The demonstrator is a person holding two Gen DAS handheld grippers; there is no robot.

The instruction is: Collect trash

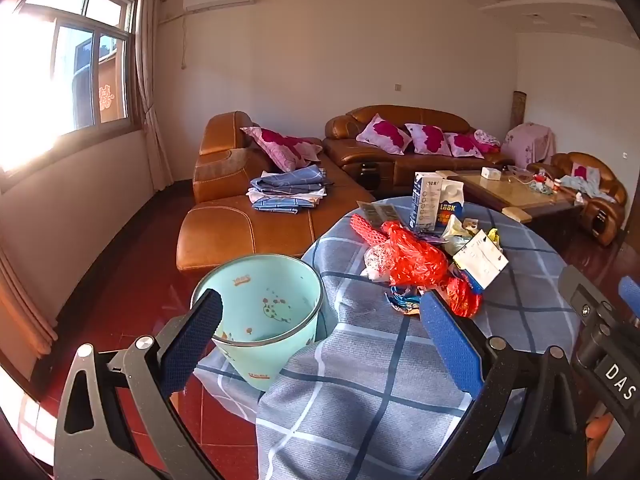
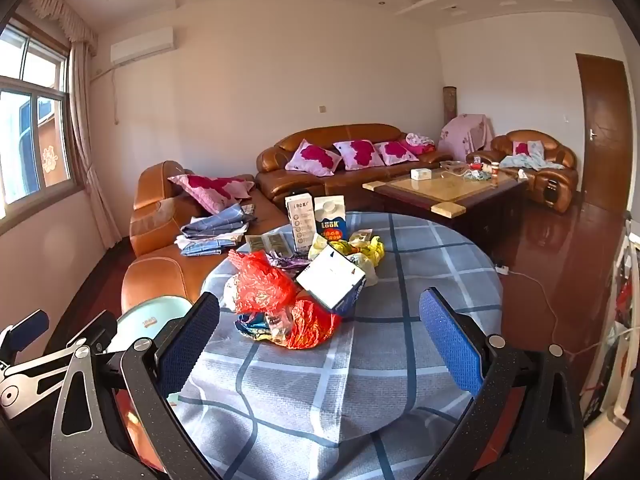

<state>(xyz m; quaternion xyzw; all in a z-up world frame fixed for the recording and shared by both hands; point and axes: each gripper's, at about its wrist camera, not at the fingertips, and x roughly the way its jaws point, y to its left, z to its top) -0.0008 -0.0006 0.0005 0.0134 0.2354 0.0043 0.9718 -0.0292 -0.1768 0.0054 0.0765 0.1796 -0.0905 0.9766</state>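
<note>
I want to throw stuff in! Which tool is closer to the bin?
Left. The left tool is right at the bin; the right tool is over the table, farther away.

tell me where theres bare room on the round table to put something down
Free: the near strip of checked tablecloth between the trash pile and the table's near edge, and the right side past the white box. Crowded: the middle and far left, where red bags, wrappers and two cartons bunch together. The bin stands off the left edge.

Trash pile [image 2: 296, 284] on table [image 2: 420, 264], bin [image 1: 260, 316] left.
</note>
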